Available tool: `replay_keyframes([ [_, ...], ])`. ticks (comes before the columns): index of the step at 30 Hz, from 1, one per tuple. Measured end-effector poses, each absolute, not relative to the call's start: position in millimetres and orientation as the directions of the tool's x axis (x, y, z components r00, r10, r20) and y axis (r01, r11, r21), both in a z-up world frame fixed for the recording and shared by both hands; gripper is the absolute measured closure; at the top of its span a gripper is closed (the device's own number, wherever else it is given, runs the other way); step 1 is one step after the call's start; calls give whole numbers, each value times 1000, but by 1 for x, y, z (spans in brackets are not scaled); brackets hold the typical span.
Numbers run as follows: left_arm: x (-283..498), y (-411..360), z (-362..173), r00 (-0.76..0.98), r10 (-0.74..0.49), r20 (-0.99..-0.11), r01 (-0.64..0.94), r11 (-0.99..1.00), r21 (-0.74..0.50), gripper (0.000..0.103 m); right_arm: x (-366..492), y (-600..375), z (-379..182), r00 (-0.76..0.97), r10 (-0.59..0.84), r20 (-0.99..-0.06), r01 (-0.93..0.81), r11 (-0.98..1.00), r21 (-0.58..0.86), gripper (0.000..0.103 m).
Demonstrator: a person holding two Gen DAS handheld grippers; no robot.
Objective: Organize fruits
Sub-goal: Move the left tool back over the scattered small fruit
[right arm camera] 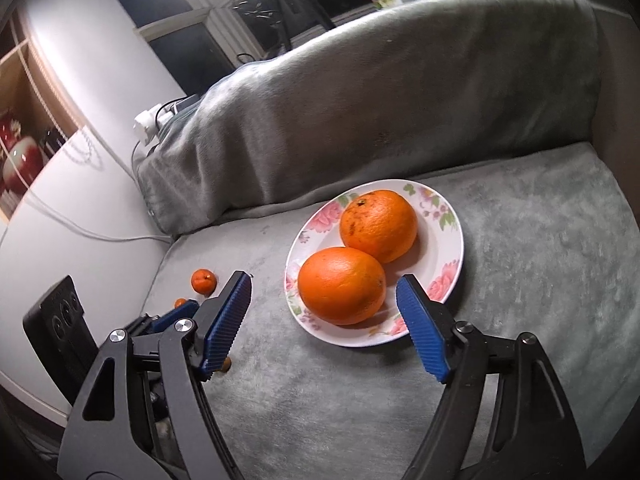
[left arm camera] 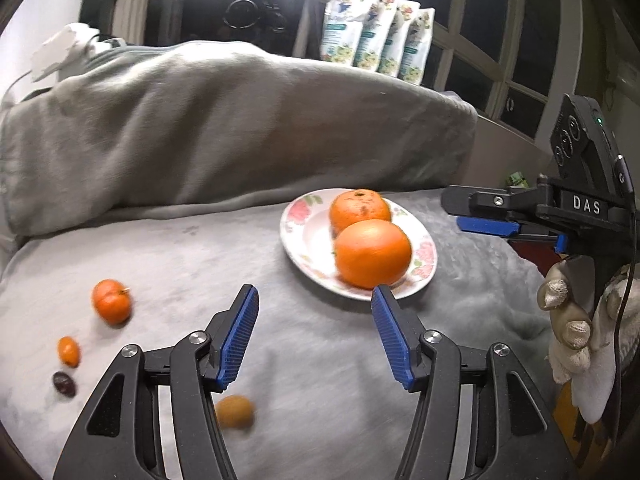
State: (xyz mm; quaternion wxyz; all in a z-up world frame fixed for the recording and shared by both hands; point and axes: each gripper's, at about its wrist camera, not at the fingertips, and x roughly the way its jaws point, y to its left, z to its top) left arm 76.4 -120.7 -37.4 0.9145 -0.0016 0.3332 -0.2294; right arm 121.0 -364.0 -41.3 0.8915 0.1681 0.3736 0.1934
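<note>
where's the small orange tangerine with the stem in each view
Left wrist view: the small orange tangerine with a stem lies on the grey blanket at lower left, well left of the plate.
Right wrist view: it sits left of centre, just beyond the left finger's tip.
Shared landmark: the white floral plate holding two big oranges.

Grey blanket [left arm camera: 224,128], floral pouches [left arm camera: 376,36], dark windows [left arm camera: 536,28].

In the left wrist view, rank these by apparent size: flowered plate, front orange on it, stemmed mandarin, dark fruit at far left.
1. flowered plate
2. front orange
3. stemmed mandarin
4. dark fruit
Fisheye distortion shrinks things near the left edge, so that ranking is least sure.
</note>
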Motion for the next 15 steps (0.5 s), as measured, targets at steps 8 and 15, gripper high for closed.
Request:
replay_keyframes([
  [8, 70, -71, -38, 713, -337, -615, 320, 937, -142, 45, 116, -338, -40, 640, 464, -613, -285, 884, 371, 25],
  [15, 64, -20, -44, 729, -263, -631, 219, 964, -149, 45, 108, -309, -43, 598, 512, -616, -367, 859, 357, 25],
])
